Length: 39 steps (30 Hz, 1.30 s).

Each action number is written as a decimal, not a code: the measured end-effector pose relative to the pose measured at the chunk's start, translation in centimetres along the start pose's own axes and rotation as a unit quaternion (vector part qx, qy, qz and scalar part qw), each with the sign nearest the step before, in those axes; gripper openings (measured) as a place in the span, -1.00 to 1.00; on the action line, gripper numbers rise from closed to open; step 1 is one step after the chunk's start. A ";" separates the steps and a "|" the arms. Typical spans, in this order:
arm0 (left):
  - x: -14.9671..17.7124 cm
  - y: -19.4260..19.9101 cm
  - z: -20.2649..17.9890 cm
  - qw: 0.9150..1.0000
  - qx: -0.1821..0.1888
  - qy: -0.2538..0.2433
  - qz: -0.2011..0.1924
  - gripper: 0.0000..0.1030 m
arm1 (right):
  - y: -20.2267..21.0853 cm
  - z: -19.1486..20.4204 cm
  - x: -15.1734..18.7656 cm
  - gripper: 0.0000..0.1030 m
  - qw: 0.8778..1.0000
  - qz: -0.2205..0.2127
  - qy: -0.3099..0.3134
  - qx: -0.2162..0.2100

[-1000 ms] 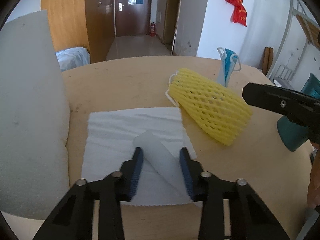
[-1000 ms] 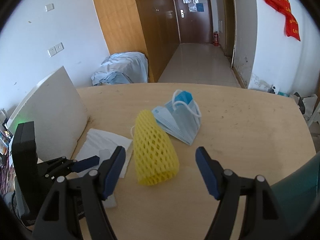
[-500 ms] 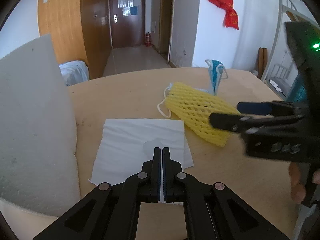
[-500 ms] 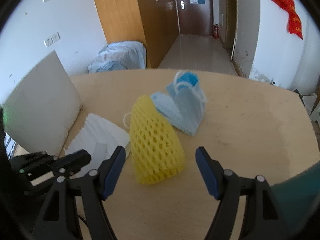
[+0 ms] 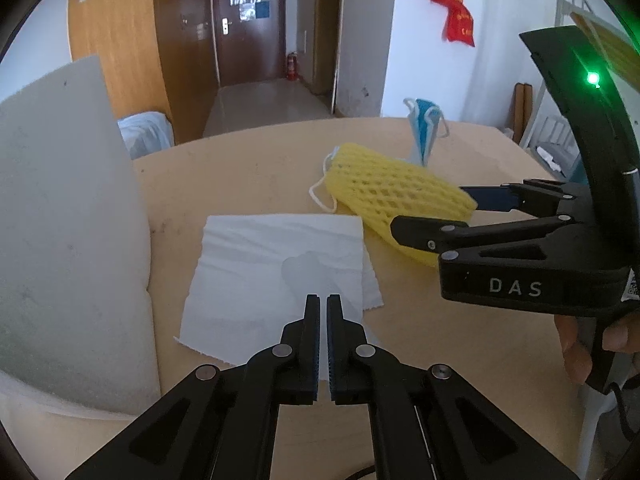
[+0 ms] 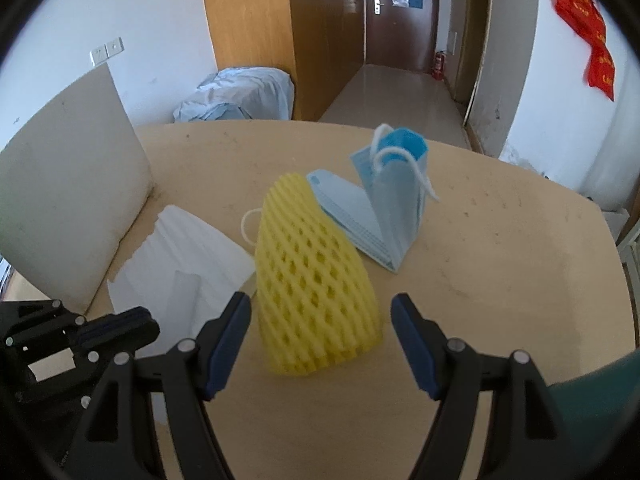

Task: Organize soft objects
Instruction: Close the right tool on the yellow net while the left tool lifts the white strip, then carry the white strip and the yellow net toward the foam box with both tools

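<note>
While left gripper (image 5: 323, 308) pinches, perhaps, plastic strip (image 5: 298, 270)

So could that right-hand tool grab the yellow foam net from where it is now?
Probably yes. The right tool is open, its fingers either side of the near end of the yellow net, with nothing between them. The masks lie behind it.

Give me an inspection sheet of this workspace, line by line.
Surface: round wooden table, scuffed.
Job's things: yellow foam net, blue face masks behind it, white tissue with a translucent strip on it.
Clutter: white foam board at the table's left edge.
Grippers: left gripper shut on the translucent strip; right gripper open astride the net.
Cables: nothing seen.
Surroundings: corridor, brown door, red hanging.
</note>
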<state>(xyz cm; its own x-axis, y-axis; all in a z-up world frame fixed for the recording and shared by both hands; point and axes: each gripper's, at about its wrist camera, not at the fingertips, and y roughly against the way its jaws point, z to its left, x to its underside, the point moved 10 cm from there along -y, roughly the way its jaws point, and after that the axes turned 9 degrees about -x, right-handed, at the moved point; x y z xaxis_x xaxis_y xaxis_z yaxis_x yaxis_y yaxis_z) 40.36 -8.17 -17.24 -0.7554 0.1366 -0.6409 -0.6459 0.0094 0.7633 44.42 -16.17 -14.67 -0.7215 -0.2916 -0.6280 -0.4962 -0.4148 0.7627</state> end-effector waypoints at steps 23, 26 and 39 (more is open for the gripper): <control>-0.1 0.4 -0.7 1.000 0.010 0.002 -0.007 0.52 | 0.6 0.0 0.6 -0.54 0.999 0.004 -0.018 -0.026; -0.2 0.4 -0.9 1.000 0.020 0.007 -0.006 0.52 | 1.2 0.1 0.5 -0.64 0.999 0.000 -0.020 -0.032; 1.0 -1.2 -1.6 0.999 0.027 0.014 0.027 -0.31 | 2.5 0.0 0.3 -0.65 0.999 -0.017 -0.023 -0.044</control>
<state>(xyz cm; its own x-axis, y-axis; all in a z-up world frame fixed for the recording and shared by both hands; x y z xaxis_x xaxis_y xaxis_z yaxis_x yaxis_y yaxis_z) 40.19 -9.66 -18.89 -0.7924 0.1098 -0.6000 -0.5976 0.0570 0.7997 42.99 -17.28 -12.92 -0.7273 -0.2372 -0.6440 -0.4779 -0.4985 0.7233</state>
